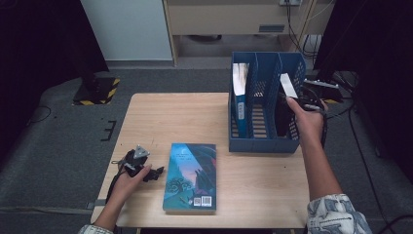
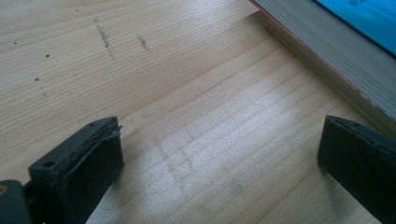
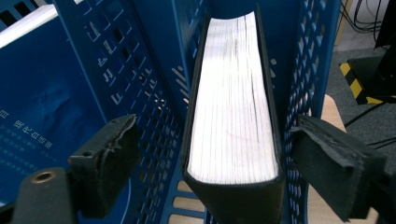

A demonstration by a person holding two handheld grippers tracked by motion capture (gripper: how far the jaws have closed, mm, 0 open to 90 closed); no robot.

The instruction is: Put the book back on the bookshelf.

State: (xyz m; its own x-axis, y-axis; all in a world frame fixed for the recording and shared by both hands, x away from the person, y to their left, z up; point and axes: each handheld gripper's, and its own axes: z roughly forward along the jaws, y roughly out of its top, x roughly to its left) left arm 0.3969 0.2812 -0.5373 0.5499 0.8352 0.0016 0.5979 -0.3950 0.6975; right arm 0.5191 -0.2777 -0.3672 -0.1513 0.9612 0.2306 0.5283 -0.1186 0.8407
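Black-covered hardback book (image 3: 233,121) stands in blue plastic file rack (image 1: 265,131) right slot; my right hand-held gripper (image 3: 212,158) spread, not pinching. Teal paperback (image 1: 191,176) left on wooden worktop (image 1: 253,180); left hand-held gripper (image 2: 219,158) spread beside it.

Black tongs (image 1: 157,174) w/ worn foam pads (image 3: 105,163) — grey plate, trailing cables, patterned white sleeves.

In the high view, the black book (image 1: 284,105) in the blue file rack (image 1: 263,144) is mostly hidden behind the rack's mesh wall and the right hand (image 1: 308,117). The cover print on the flat book (image 1: 191,176) is too small to read. In the left gripper view, that book is cut off by the upper right edge.
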